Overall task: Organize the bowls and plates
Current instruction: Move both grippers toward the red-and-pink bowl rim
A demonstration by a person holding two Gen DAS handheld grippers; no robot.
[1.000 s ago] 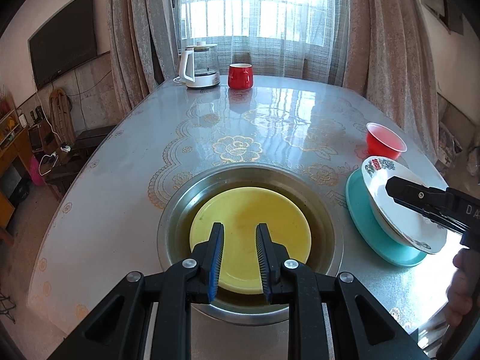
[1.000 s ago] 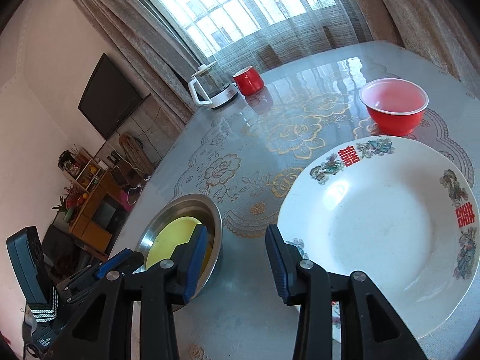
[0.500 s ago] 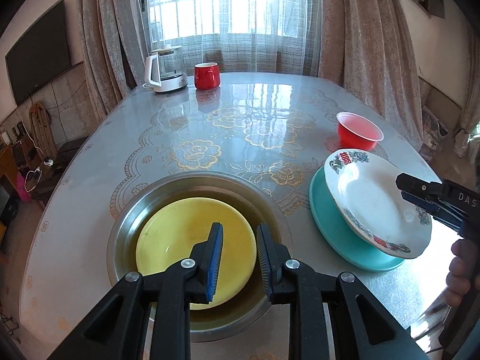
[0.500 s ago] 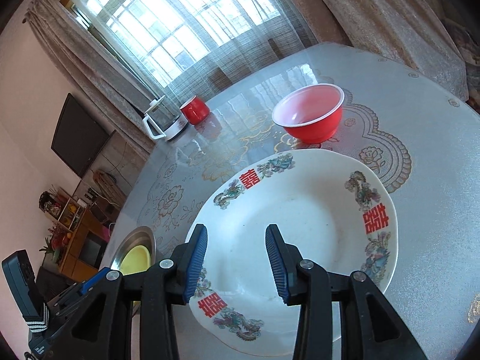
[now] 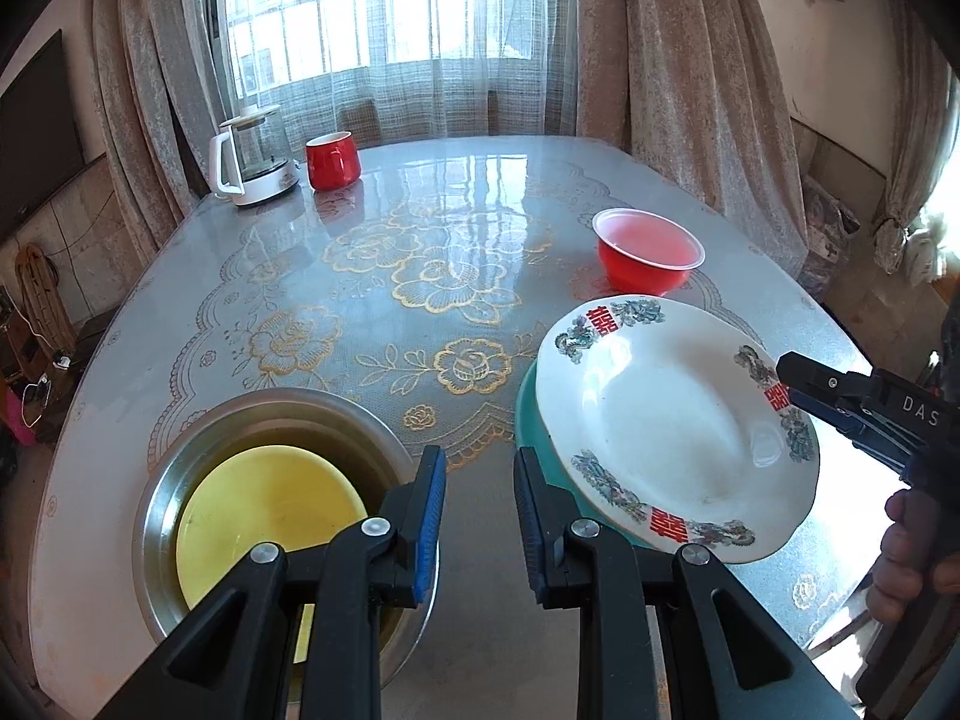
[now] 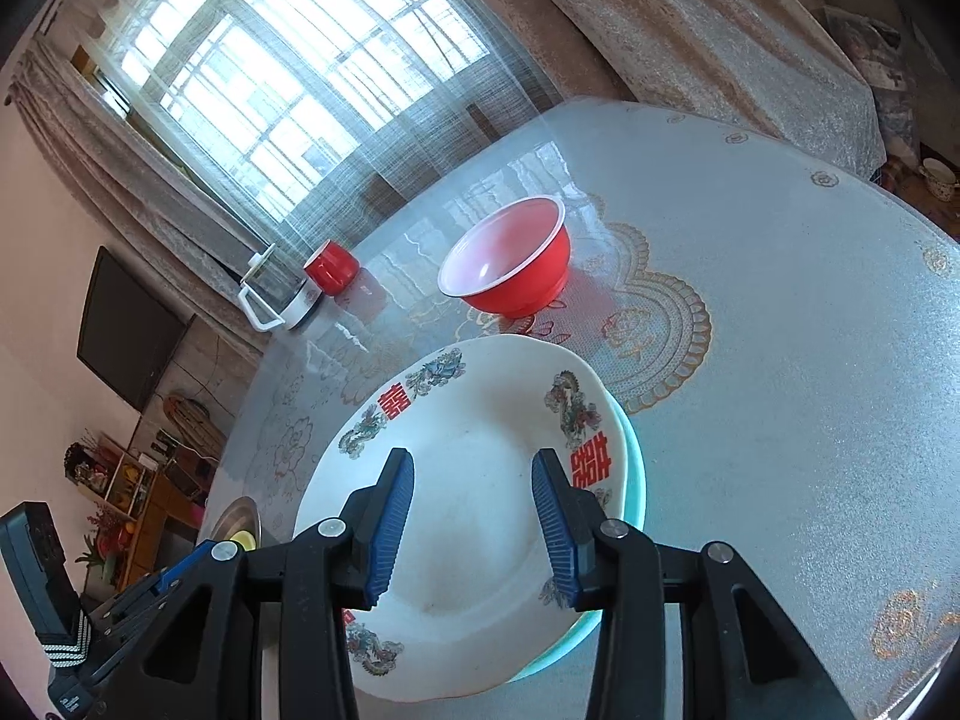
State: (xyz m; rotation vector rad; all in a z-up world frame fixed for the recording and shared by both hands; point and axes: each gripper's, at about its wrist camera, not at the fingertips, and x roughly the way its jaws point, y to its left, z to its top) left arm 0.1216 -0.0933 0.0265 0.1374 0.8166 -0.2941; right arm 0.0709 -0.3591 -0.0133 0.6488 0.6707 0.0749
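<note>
Both claws part-open, empty; right claw [image 6: 473, 516] over white plate [image 6: 480, 540].

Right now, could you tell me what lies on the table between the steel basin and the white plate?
Nothing lies there: in the left wrist view, only bare patterned tablecloth separates the steel basin from the white plate, which rests on a teal plate.

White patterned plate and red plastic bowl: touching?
Apart. The left wrist view shows a strip of table between the white patterned plate and the red plastic bowl; the right wrist view agrees.
</note>
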